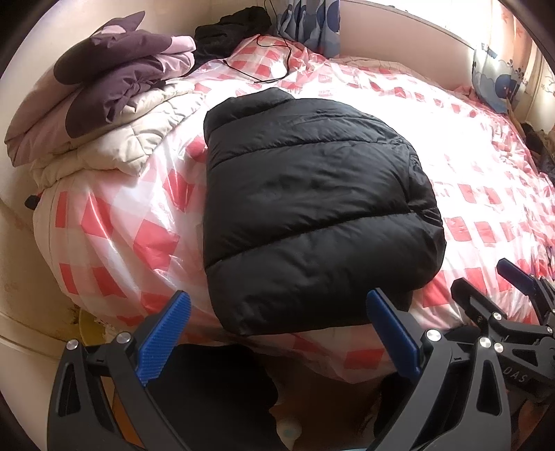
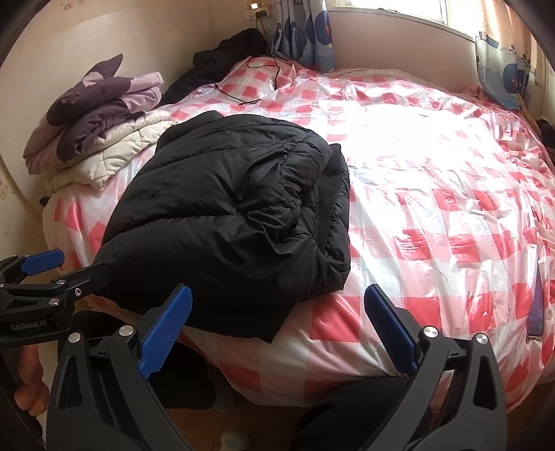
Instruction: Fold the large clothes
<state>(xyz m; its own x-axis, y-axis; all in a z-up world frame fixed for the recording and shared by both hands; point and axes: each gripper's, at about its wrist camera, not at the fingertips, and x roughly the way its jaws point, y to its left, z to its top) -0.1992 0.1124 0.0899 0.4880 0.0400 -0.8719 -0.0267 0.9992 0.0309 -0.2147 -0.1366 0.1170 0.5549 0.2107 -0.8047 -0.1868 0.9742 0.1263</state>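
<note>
A black puffer jacket (image 1: 312, 208) (image 2: 236, 215) lies folded into a thick bundle near the front edge of the bed (image 1: 121, 236) (image 2: 433, 208), collar toward the far side. My left gripper (image 1: 282, 333) hovers open just before the jacket's near hem, with nothing between its blue pads (image 1: 173, 333). The same gripper (image 2: 69, 267) shows at the left edge of the right wrist view, beside the jacket's lower left corner. My right gripper (image 2: 279, 326) is open and empty in front of the jacket's right corner. It appears in the left wrist view (image 1: 485, 281) at the right.
The bed has a red-and-white checked plastic cover. Folded purple and cream quilts (image 1: 104, 97) (image 2: 93, 114) are stacked at the back left. Dark clothes (image 1: 232, 31) and a black cable (image 1: 274, 62) lie by the curtain (image 1: 312, 24). A phone (image 2: 536, 305) rests at the right edge.
</note>
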